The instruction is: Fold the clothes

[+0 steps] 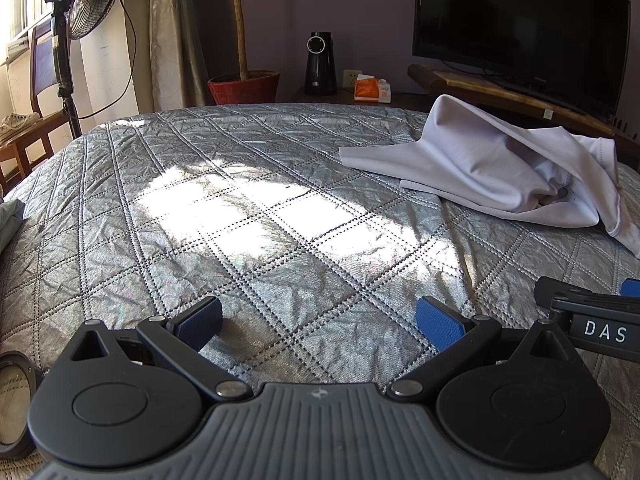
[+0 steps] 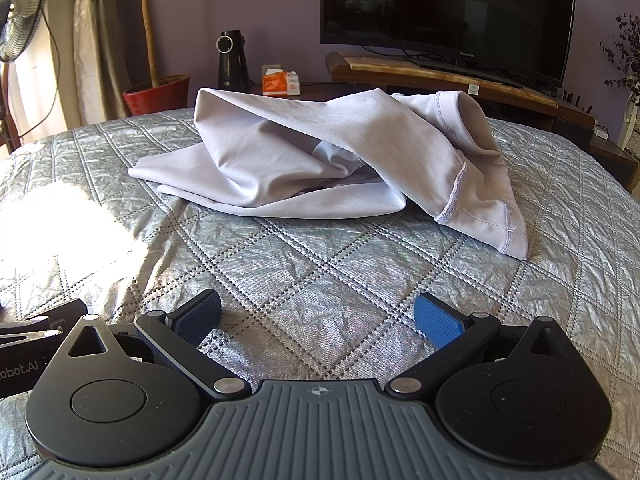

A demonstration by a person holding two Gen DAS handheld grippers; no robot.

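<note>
Because the crumpled garment [image 2: 320,164] looks light, soft and slippery, we pinch its stitched hem [image 2: 452,200] with the right gripper [image 2: 318,320]; both grippers, including the left gripper [image 1: 318,322], stand wide and empty.

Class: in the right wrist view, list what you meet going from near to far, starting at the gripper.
right gripper → silver quilted bedspread → crumpled pale garment → orange tissue box → television
</note>
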